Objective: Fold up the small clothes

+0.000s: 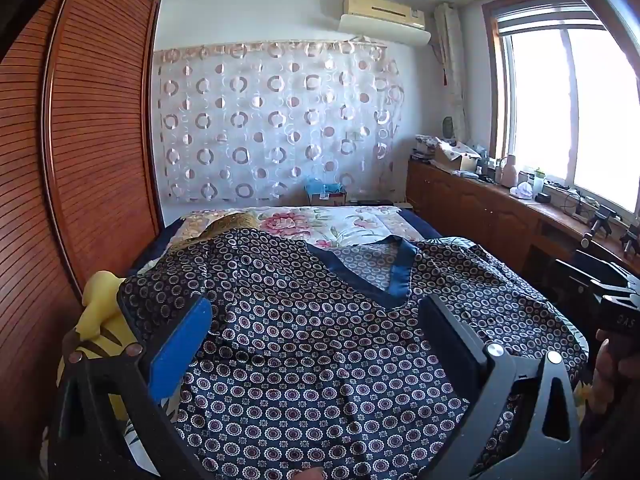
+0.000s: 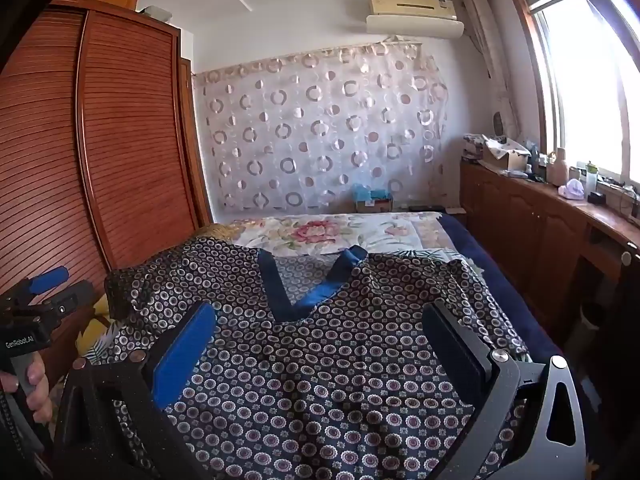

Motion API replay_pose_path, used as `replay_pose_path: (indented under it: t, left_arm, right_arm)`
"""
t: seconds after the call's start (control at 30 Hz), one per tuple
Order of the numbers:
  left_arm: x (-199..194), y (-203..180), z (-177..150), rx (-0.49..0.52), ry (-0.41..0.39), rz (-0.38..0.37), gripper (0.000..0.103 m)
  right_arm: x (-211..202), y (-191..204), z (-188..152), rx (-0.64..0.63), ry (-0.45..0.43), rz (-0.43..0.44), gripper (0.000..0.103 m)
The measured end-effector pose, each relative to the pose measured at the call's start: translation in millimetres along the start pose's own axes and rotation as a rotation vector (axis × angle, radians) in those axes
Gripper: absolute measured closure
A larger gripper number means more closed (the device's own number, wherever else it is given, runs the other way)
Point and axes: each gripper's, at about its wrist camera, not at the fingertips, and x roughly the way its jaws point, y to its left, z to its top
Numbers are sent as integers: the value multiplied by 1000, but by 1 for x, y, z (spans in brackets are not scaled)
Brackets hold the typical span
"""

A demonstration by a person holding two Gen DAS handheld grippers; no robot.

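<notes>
A dark navy top (image 1: 304, 344) with a small circle print and a blue V-neck band (image 1: 396, 276) lies spread flat on the bed, neckline away from me. It also shows in the right wrist view (image 2: 320, 360). My left gripper (image 1: 316, 320) is open above its lower left part, with nothing between the fingers. My right gripper (image 2: 320, 324) is open above its lower right part, also empty. The right gripper's body (image 1: 612, 300) shows at the right edge of the left wrist view. The left gripper's body (image 2: 36, 312) shows at the left edge of the right wrist view.
The bed has a floral sheet (image 1: 320, 224) and a dark blue edge (image 2: 492, 264). A yellow cloth (image 1: 100, 320) lies at the bed's left side. A slatted wooden wardrobe (image 1: 92, 128) stands left. A low wooden cabinet (image 2: 540, 224) with clutter runs under the window at right.
</notes>
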Motion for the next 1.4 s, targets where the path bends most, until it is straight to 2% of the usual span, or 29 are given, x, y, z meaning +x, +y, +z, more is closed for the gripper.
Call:
replay_pose_path:
  t: [0.4,0.6,1.4]
  left_arm:
    - [-2,6,3,3,-14,7,0]
    - [-7,2,4,8,-16,18,0]
    - [-14,0,9,16,-26,26,0]
  right_arm:
    - [-6,3,7,-3,-2,11,0]
    - [4,2,1,-18,-7,8,0]
    - [3,1,2,-19,-6,11,0]
